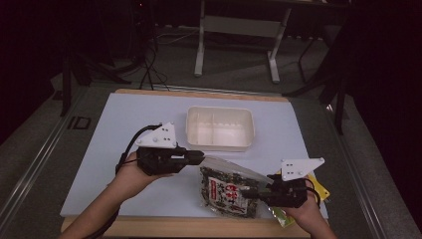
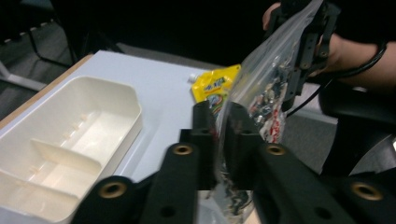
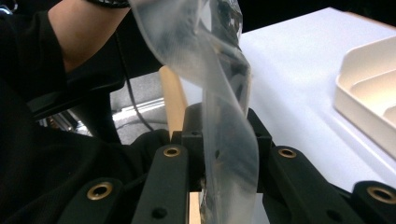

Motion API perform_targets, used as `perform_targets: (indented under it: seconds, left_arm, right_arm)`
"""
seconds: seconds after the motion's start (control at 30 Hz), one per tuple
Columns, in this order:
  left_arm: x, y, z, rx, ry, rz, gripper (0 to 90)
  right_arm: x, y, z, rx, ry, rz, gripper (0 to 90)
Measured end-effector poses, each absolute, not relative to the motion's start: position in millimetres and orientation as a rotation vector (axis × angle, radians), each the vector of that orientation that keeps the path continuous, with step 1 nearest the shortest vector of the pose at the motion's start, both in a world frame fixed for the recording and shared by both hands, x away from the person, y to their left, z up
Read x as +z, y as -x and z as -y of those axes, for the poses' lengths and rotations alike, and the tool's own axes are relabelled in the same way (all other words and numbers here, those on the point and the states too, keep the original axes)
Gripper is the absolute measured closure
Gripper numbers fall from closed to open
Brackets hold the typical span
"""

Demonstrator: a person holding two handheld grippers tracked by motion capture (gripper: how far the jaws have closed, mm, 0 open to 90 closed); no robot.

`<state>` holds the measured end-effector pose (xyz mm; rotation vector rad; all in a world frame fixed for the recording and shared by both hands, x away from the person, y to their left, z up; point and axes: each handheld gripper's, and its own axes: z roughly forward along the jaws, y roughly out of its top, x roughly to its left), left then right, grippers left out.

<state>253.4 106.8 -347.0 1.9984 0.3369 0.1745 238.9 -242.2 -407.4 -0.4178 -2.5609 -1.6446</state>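
Both grippers' fingers (image 2: 205, 135) pinch the snack bag (image 1: 226, 191).

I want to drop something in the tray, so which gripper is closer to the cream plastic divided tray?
Left. The left gripper sits just in front of the cream plastic divided tray; the right gripper is farther back, near the table's front edge.

A pale blue-white rectangular counter (image 1: 124, 149) with a light wooden edge along its near and far sides carries the things. Toward its far middle sits a cream plastic tray (image 1: 219, 146) with rounded corners, divided by a low wall into compartments, all bare inside. At the near right corner lies a flat yellow printed pouch (image 2: 215, 87) with a small white spout, its edge at the counter's rim. The tray and the pouch are well apart.
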Motion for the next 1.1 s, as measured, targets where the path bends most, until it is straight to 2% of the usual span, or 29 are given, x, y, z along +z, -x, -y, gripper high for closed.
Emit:
perform_targets:
  seconds: [0.07, 0.1, 0.13, 0.2, 0.43, 0.47, 0.5, 0.53, 0.57, 0.67, 0.73, 1.1]
  left_arm:
    - [-347, -253, -107, 0.184, -1.986, -0.34, 72.1]
    - [-347, -253, -107, 0.184, -1.986, -0.34, 72.1]
    - [-348, -255, -113, 0.197, -1.939, -0.375, 59.0]
    - [-349, -256, -118, 0.221, -1.907, -0.415, 50.4]
    - [-355, -260, -133, 0.239, -1.822, -0.507, 24.9]
    - [-357, -260, -134, 0.247, -1.809, -0.52, 24.9]
    - [-357, -260, -134, 0.247, -1.809, -0.52, 21.3]
    - [-361, -258, -136, 0.275, -1.806, -0.52, 13.3]
    - [-363, -256, -136, 0.307, -1.797, -0.532, 13.2]
    - [-367, -256, -137, 0.31, -1.77, -0.537, 4.2]
    - [-375, -255, -140, 0.317, -1.766, -0.566, 2.0]
    - [-414, -248, -146, 0.3, -1.744, -0.621, 1.5]
  right_arm:
    - [-406, -239, 243, -1.649, 0.423, 2.569, 76.4]
    - [-404, -240, 243, -1.655, 0.433, 2.578, 76.4]
    - [-400, -241, 245, -1.665, 0.453, 2.601, 76.5]
    - [-396, -242, 248, -1.689, 0.468, 2.597, 76.5]
    - [-380, -249, 260, -1.767, 0.532, 2.609, 76.6]
    - [-380, -249, 260, -1.767, 0.532, 2.609, 76.6]
    - [-380, -249, 260, -1.767, 0.532, 2.609, 76.6]
    - [-370, -253, 263, -1.8, 0.549, 2.618, 76.6]
    - [-368, -254, 264, -1.808, 0.555, 2.616, 76.6]
    - [-363, -258, 265, -1.832, 0.566, 2.616, 76.6]
    - [-354, -266, 264, -1.859, 0.585, 2.622, 76.6]
    - [-331, -295, 258, -1.948, 0.648, 2.629, 76.6]
